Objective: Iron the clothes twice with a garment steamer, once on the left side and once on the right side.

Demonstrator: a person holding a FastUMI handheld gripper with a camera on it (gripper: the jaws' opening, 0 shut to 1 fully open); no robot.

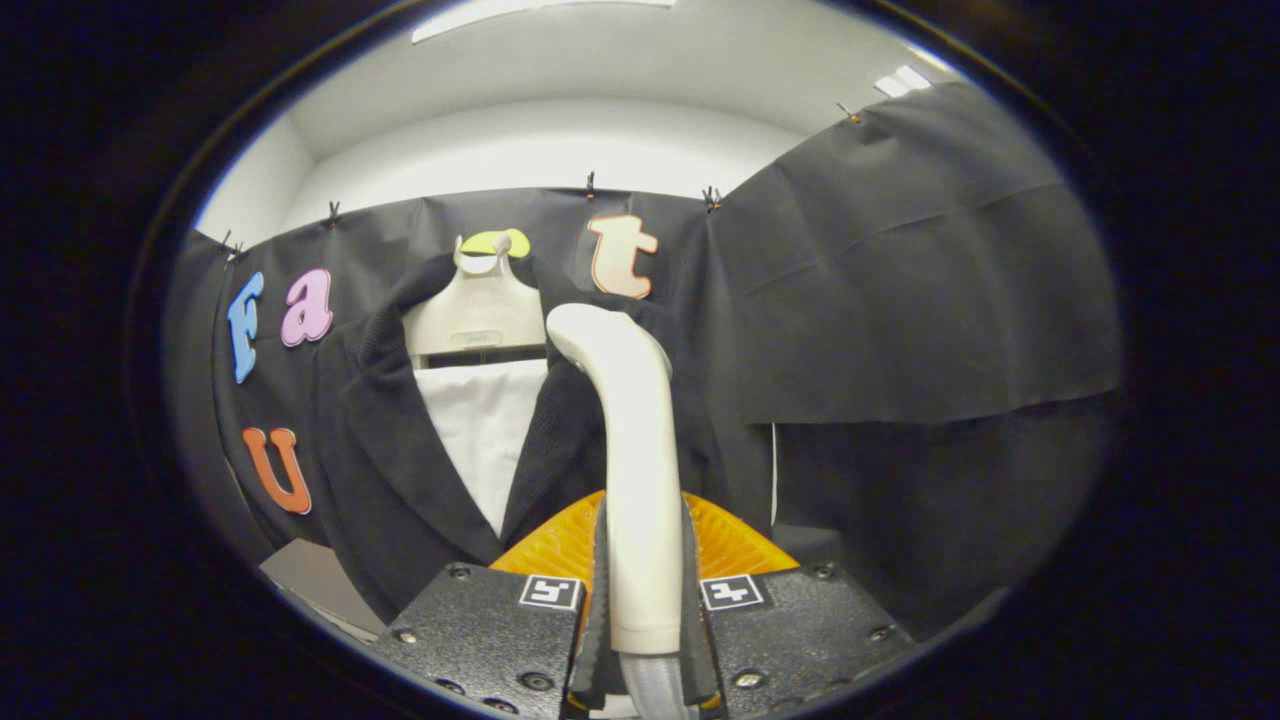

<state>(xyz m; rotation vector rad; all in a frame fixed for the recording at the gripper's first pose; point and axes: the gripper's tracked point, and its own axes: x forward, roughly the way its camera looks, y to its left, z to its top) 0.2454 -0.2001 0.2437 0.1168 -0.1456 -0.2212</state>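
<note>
In the gripper view we saw the gripper clamped on one garment steamer, its two fingers pressing the handle from either side, so the jaws were pinching it with no gap showing. The steamer's long axis ran from six o'clock up toward twelve, the handle rising straight out from between the fingers and its rounded head curving over toward eleven o'clock, facing the clothes beyond. A pale hose left the handle's lower end at six o'clock, between the finger bases. We counted one dark jacket hanging beyond the steamer on one cream hanger, with one white shirt panel showing in the open front between its two lapels. The steamer head sat over the jacket's lapel at the three o'clock side of that white panel; whether it touched the fabric we could not tell. At eight o'clock from the fingers, a pale flat surface showed below the jacket's hem.
</note>
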